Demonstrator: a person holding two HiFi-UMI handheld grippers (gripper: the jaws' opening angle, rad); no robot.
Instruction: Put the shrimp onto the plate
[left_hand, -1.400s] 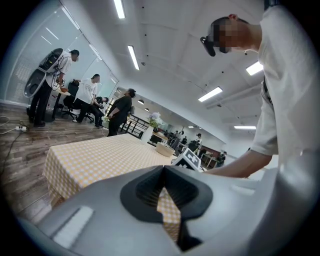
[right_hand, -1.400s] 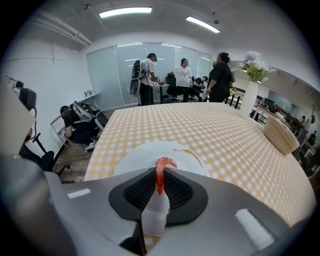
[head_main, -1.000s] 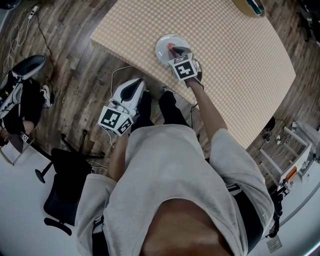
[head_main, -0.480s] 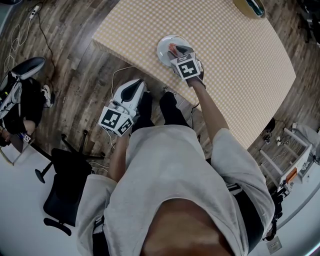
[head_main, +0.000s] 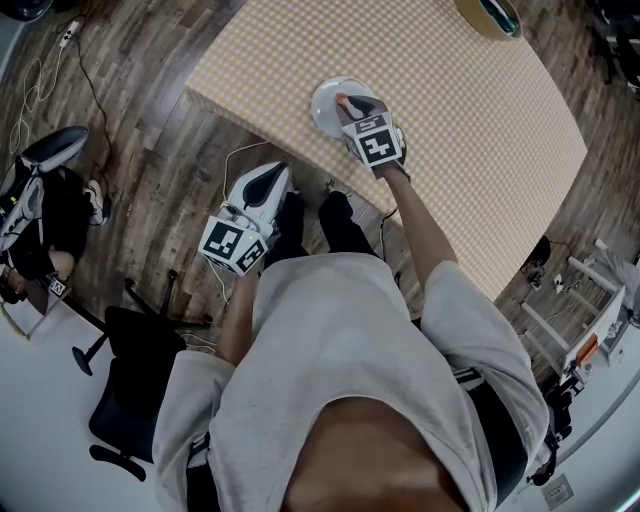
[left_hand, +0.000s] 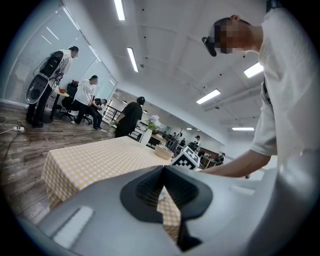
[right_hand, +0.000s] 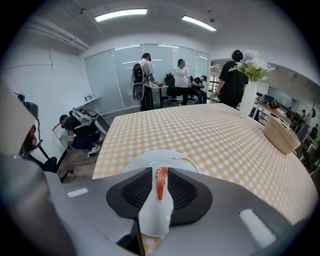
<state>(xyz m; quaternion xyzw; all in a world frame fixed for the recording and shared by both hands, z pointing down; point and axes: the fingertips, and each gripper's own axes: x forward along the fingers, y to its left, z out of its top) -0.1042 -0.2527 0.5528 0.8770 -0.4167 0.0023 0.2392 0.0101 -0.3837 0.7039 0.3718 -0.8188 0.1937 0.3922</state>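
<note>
An orange shrimp (right_hand: 160, 182) lies between the jaws of my right gripper (right_hand: 160, 172), over the white plate (right_hand: 145, 159). There is a gap on each side of the shrimp, and the pads do not press on it, though the jaws are closing a little. In the head view the right gripper (head_main: 352, 103) reaches over the plate (head_main: 325, 100) near the table's front edge, with the shrimp (head_main: 343, 101) at its tips. My left gripper (head_main: 266, 172) hangs beside the table above the floor. Its jaws (left_hand: 163, 167) meet at the tips and hold nothing.
The checked tablecloth (head_main: 450, 90) covers the table. A woven basket (right_hand: 280, 134) and a vase of flowers (right_hand: 248, 100) stand at the far side. Several people stand at desks behind. A black chair (head_main: 120, 400) and cables are on the wooden floor to the left.
The right gripper has stayed over the plate with the shrimp at its tips, shifting only slightly. The left gripper has not moved.
</note>
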